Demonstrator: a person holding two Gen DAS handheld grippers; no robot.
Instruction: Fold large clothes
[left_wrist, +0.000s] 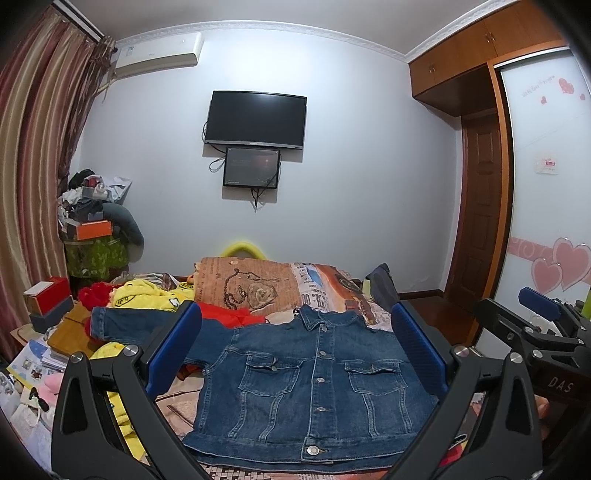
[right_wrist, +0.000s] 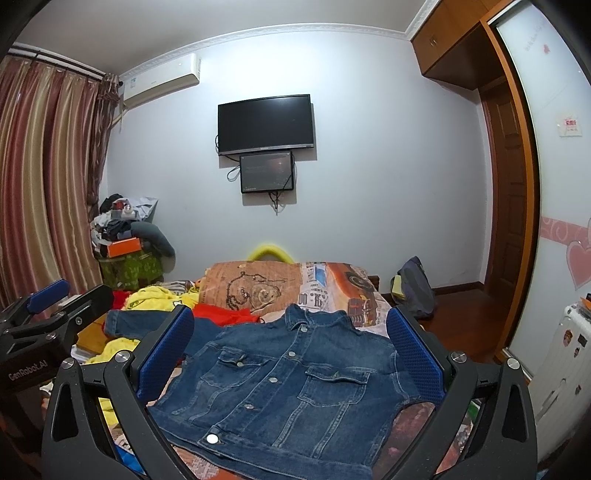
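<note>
Grippers (left_wrist: 295, 350) wide above denim jacket (left_wrist: 306, 387)

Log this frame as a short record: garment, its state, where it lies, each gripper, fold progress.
garment: denim jacket
state: laid flat, front up, buttoned, collar toward the far wall; one sleeve stretched out to the left
surface: bed with patterned bedspread
nearby: yellow garment and red cloth beyond the sleeve
left gripper: open, above the jacket, holding nothing
right gripper: open, above the jacket, holding nothing
fold progress: no fold visible yet
</note>
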